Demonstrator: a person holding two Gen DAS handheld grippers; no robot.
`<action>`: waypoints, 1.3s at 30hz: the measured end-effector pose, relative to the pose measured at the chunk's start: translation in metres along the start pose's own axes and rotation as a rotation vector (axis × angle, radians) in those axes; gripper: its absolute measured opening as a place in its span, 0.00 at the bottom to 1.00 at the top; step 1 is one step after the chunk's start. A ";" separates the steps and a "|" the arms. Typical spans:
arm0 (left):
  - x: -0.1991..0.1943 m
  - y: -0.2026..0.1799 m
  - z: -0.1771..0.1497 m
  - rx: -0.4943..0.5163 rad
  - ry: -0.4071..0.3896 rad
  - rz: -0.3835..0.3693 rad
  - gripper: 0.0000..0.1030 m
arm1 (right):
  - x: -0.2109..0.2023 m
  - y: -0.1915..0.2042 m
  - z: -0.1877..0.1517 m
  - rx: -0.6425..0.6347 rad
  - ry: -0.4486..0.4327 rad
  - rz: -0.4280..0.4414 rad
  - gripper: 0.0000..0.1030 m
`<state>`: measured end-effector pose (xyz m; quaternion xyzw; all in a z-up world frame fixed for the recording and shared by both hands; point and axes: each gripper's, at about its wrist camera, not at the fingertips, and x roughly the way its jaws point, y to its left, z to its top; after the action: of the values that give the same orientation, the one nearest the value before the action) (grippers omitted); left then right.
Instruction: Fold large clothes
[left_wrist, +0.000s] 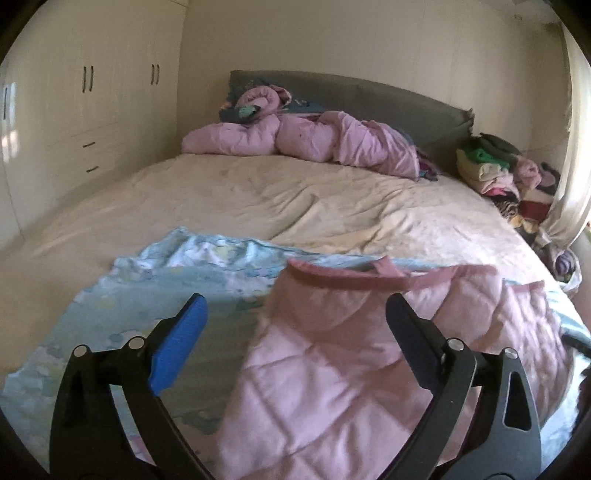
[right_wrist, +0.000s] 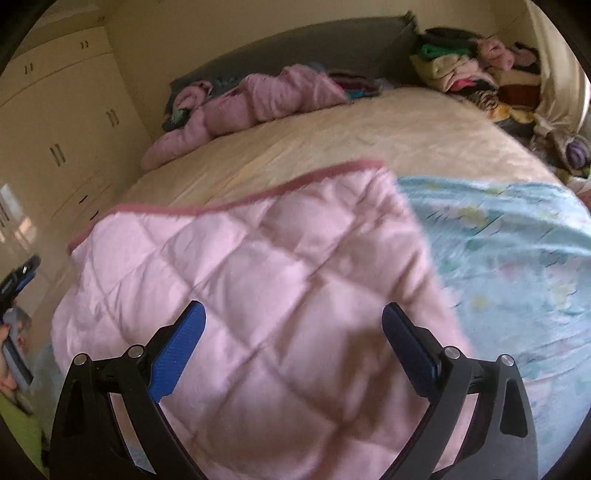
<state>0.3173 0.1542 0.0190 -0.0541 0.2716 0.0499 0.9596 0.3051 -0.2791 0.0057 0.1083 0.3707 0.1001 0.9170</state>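
A pink quilted blanket (left_wrist: 332, 354) with a darker pink border lies folded over on the near part of the bed, its light blue patterned side (left_wrist: 155, 280) spread to the left. My left gripper (left_wrist: 295, 314) is open above it, holding nothing. In the right wrist view the pink blanket (right_wrist: 240, 277) fills the middle, with the blue patterned side (right_wrist: 517, 258) to the right. My right gripper (right_wrist: 293, 321) is open just above the pink fabric. The left gripper (right_wrist: 20, 277) shows at the far left edge.
The bed (left_wrist: 295, 199) has a cream sheet and a grey headboard (left_wrist: 351, 96). A bunched pink duvet (left_wrist: 303, 140) lies at its head. A pile of clothes (left_wrist: 509, 173) sits at the back right by a curtain. White wardrobes (left_wrist: 92, 103) stand on the left.
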 end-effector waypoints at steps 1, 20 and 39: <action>0.001 0.004 -0.005 0.007 0.010 0.006 0.91 | -0.005 -0.007 0.003 0.003 -0.019 -0.026 0.93; 0.031 0.020 -0.069 -0.023 0.172 -0.086 0.17 | 0.015 -0.041 -0.007 -0.022 -0.004 -0.157 0.15; 0.105 0.004 -0.023 0.010 0.191 0.024 0.17 | 0.081 -0.060 0.049 0.114 -0.040 -0.243 0.11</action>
<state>0.3943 0.1618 -0.0561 -0.0506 0.3629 0.0546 0.9288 0.4022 -0.3209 -0.0295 0.1164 0.3680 -0.0351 0.9218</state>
